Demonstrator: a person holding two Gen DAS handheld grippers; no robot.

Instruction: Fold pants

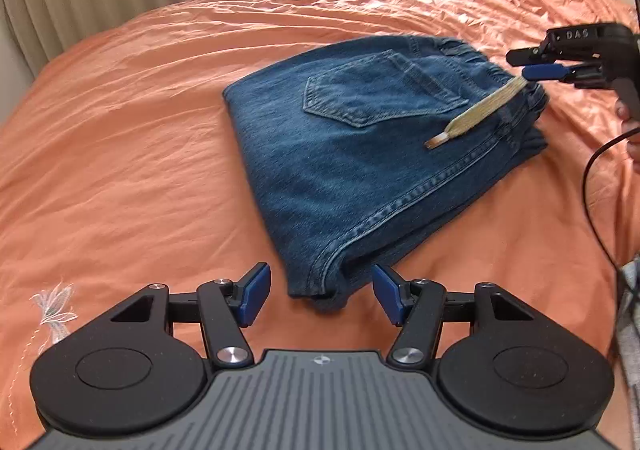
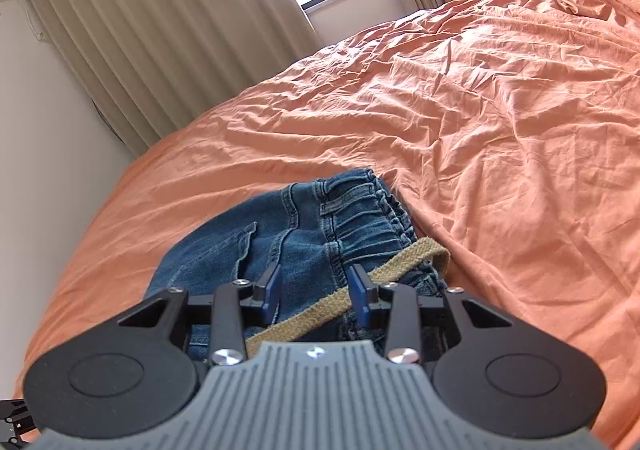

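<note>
The folded jeans (image 1: 360, 154) lie on the orange bed (image 1: 120, 130), filling the middle of the left wrist view, long axis running from lower centre to upper right. The left gripper (image 1: 320, 296), fingers spread and empty, sits just before their near corner. The right gripper (image 2: 316, 292), fingers also spread, hovers over the waistband and tan drawstring (image 2: 396, 264), nearer that loose end
</note>
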